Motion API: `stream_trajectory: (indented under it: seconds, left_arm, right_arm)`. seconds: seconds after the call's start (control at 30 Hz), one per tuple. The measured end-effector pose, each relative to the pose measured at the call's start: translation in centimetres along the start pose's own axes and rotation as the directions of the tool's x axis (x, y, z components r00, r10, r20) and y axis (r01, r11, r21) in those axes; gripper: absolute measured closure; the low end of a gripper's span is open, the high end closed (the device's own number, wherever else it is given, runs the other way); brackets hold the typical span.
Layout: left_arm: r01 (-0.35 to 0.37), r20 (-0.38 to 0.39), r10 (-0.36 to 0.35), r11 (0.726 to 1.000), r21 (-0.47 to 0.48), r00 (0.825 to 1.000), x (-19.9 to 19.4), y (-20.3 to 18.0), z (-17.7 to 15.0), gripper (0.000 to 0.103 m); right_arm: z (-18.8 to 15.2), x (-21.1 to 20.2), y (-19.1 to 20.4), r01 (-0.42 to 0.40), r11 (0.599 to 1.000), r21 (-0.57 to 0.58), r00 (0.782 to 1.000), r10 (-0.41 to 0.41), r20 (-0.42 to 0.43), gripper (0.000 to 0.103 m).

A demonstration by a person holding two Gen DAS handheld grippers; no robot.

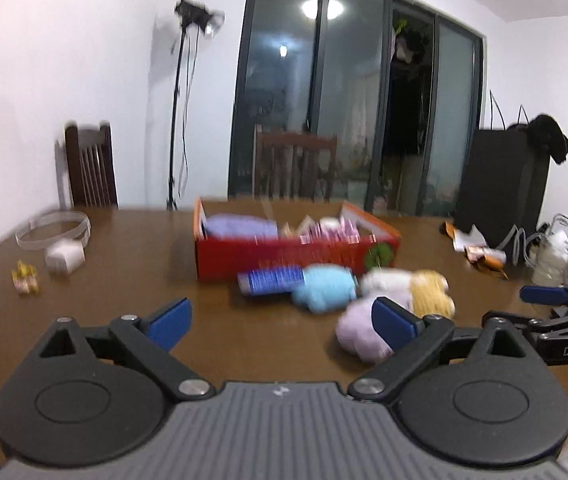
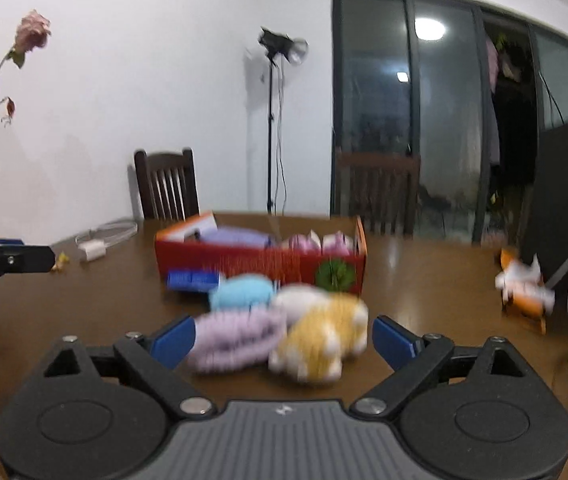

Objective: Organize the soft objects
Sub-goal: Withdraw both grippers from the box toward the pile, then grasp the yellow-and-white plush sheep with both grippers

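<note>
Ahead of my left gripper lies bare brown surface, jaws wide apart, nothing between them. My right gripper, also spread and empty, faces a fuzzy lilac toy and a yellow toy just past its tips. Beyond them sit a blue toy and an open red box, blurred; chairs and glass doors stand behind.

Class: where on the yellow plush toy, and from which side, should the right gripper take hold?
Grip the yellow plush toy across its plump middle, coming in from the near side. It lies free at the pile's right end, and the open right gripper already faces it.
</note>
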State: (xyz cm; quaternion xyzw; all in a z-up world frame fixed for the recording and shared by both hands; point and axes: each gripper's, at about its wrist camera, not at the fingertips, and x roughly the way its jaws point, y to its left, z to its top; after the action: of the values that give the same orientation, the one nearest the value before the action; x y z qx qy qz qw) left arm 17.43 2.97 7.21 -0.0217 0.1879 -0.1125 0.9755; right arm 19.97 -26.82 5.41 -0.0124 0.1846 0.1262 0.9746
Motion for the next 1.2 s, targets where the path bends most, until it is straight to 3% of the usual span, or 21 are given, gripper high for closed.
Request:
stream_trajectory:
  seconds: [0.13,0.27,0.43,0.57,0.6,0.7,0.83,0.93,1.0,1.07,1.1,1.13,1.17,1.2]
  left_arm:
    - [-0.033,-0.005,0.034,0.999,0.033,0.999,1.3,-0.1,0.2,0.005]
    - [-0.006,-0.029,0.007,1.000,0.019,1.000,2.7,-0.5,0.1,0.005]
    - [0.044,-0.092,-0.042,0.999,0.026,0.995,5.7,-2.3,-0.6,0.005]
    - [0.059,-0.122,-0.050,0.996,0.073,0.991,7.9,-4.0,-1.5,0.005]
    - [0.059,-0.128,-0.048,0.994,0.087,0.991,8.3,-4.4,-1.7,0.005]
    - [0.075,-0.145,-0.060,0.992,0.101,0.988,9.2,-4.8,-2.2,0.005]
    - [0.094,-0.184,-0.083,0.994,0.051,0.979,10.3,-3.8,-3.1,0.005]
    - [0.097,-0.195,-0.094,0.995,0.008,0.976,10.5,-3.2,-3.3,0.005]
    - [0.090,-0.185,-0.089,0.996,-0.004,0.979,10.5,-2.9,-3.2,0.005]
    - [0.067,-0.173,-0.068,0.998,-0.012,0.983,10.4,-2.4,-2.9,0.005]
    - [0.047,-0.167,-0.049,0.999,-0.020,0.985,10.2,-2.0,-2.8,0.005]
    - [0.028,-0.162,-0.033,0.999,-0.029,0.986,9.9,-1.7,-2.7,0.005]
    - [0.016,-0.157,-0.022,0.999,-0.038,0.987,9.6,-1.3,-2.6,0.005]
    - [0.013,-0.145,-0.019,0.999,-0.043,0.989,9.1,-0.9,-2.6,0.005]
  right_arm:
    - [-1.0,0.9,0.0,-0.009,1.000,0.011,0.999,0.010,-0.048,0.008]
    - [-1.0,3.1,-1.1,0.000,0.998,0.060,0.999,0.003,-0.042,0.011]
    - [-0.3,8.2,-3.2,0.055,0.990,0.130,0.992,-0.040,-0.117,0.025]
    - [-0.4,11.8,-5.0,0.027,0.971,0.236,0.988,0.011,-0.156,0.037]
    - [-0.5,12.4,-5.4,0.012,0.965,0.263,0.987,0.032,-0.160,0.048]
    - [-0.9,12.3,-5.9,0.008,0.956,0.295,0.988,0.039,-0.152,0.056]
    - [-1.3,9.5,-6.4,0.103,0.969,0.224,0.986,-0.069,-0.152,0.056]
    - [-2.4,6.5,-6.0,0.126,0.969,0.212,0.978,-0.087,-0.188,0.056]
    - [-2.8,4.6,-4.4,0.093,0.973,0.213,0.977,-0.048,-0.208,0.048]
    - [-3.0,2.9,-2.0,-0.098,0.967,0.236,0.967,0.149,-0.209,0.045]
    - [-2.9,2.1,-1.1,-0.237,0.940,0.244,0.940,0.286,-0.188,0.047]
    - [-2.6,1.6,-0.6,-0.321,0.912,0.255,0.915,0.368,-0.166,0.045]
    - [-2.2,1.0,-0.3,-0.353,0.897,0.266,0.906,0.399,-0.144,0.044]
    - [-1.8,0.7,-0.3,-0.352,0.897,0.266,0.910,0.395,-0.126,0.044]
